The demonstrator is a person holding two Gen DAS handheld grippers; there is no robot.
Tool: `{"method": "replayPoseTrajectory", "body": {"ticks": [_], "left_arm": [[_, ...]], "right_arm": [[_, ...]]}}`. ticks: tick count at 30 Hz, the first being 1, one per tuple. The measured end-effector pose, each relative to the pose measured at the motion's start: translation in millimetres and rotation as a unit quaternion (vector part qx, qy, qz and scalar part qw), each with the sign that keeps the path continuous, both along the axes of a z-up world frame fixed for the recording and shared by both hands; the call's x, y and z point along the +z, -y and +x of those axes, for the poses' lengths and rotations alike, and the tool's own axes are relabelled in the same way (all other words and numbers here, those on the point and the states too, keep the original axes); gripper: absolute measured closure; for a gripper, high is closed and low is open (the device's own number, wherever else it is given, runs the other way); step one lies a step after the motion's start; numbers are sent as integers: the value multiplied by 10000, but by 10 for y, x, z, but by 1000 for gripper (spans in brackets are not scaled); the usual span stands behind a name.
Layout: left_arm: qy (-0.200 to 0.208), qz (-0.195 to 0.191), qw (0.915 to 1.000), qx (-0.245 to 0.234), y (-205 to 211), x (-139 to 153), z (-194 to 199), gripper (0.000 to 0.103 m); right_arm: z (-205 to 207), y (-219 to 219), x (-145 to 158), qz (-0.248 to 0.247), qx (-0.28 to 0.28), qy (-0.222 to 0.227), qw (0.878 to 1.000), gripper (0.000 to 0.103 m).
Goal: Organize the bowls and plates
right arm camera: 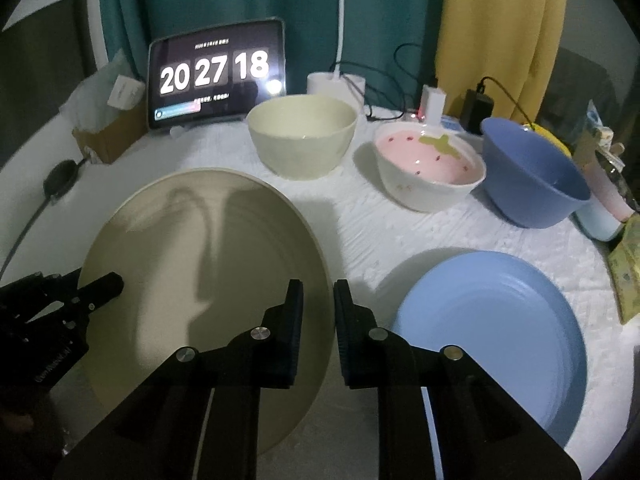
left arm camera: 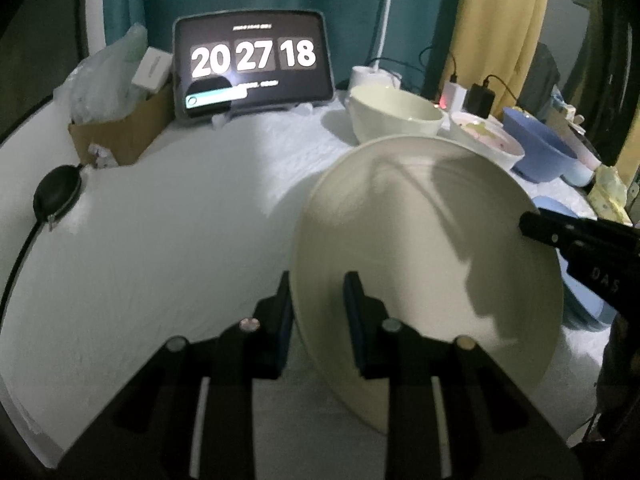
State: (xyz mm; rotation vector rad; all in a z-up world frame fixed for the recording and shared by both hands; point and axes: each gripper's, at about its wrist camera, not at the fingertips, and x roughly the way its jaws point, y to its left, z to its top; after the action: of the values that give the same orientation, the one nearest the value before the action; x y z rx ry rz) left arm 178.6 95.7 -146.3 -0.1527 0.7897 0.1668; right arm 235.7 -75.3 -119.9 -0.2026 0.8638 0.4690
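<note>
A large cream plate is held tilted above the white table, with both grippers on its rim. My left gripper straddles its left rim; it also shows in the right wrist view. My right gripper straddles its right rim, and its finger shows in the left wrist view. A blue plate lies flat to the right. Behind stand a cream bowl, a pink strawberry bowl and a blue bowl.
A tablet clock stands at the back. A cardboard box with a plastic bag sits at the back left, a black round case at the left edge. Chargers and cables lie behind the bowls. Cups and clutter crowd the right edge.
</note>
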Motion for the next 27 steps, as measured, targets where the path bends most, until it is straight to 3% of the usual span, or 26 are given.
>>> {"method": "replayPoseTrajectory", "body": {"ticks": [14, 27], "left_arm": [[216, 196, 9990, -352, 392, 250, 62, 78], [192, 428, 9943, -958, 1048, 346, 222, 78]], "right_arm": [[-5, 462, 255, 392, -342, 198, 9985, 86], [73, 1138, 293, 630, -879, 274, 9938, 86]]}}
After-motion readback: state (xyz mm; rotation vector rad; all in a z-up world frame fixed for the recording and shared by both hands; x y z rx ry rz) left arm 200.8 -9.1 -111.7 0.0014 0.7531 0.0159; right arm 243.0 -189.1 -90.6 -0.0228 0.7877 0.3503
